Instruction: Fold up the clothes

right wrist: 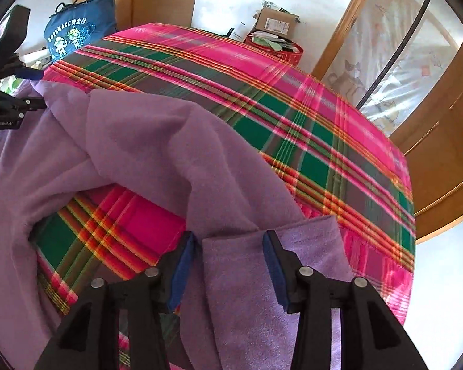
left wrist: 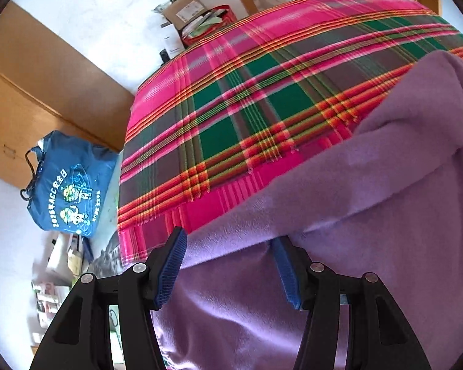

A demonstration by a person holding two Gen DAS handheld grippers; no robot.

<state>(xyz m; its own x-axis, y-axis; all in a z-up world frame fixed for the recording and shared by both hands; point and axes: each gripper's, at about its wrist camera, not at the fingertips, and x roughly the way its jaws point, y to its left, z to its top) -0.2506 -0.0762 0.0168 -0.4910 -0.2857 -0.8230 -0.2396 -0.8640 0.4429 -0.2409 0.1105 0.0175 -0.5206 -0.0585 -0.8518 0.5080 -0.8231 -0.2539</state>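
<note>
A purple fleece garment [left wrist: 370,200] lies rumpled on the near part of a bed under a pink, green and red plaid cover [left wrist: 247,98]. My left gripper [left wrist: 228,256] stands open over the garment's near edge; fleece lies between the blue pads and drapes over the right fingertip. In the right wrist view the garment [right wrist: 157,141] spreads to the left, with a folded corner between the wide jaws of my right gripper [right wrist: 228,243]. A gap shows beside its left pad, so it is open. The left gripper [right wrist: 38,89] appears at the far left at the cloth's edge.
A blue tote bag [left wrist: 68,185] sits on the floor by the bed, with boxes and packets near it. A red bin and cardboard box [right wrist: 274,34] stand beyond the bed's far side. Wooden wardrobe doors [right wrist: 447,154] and white walls surround it.
</note>
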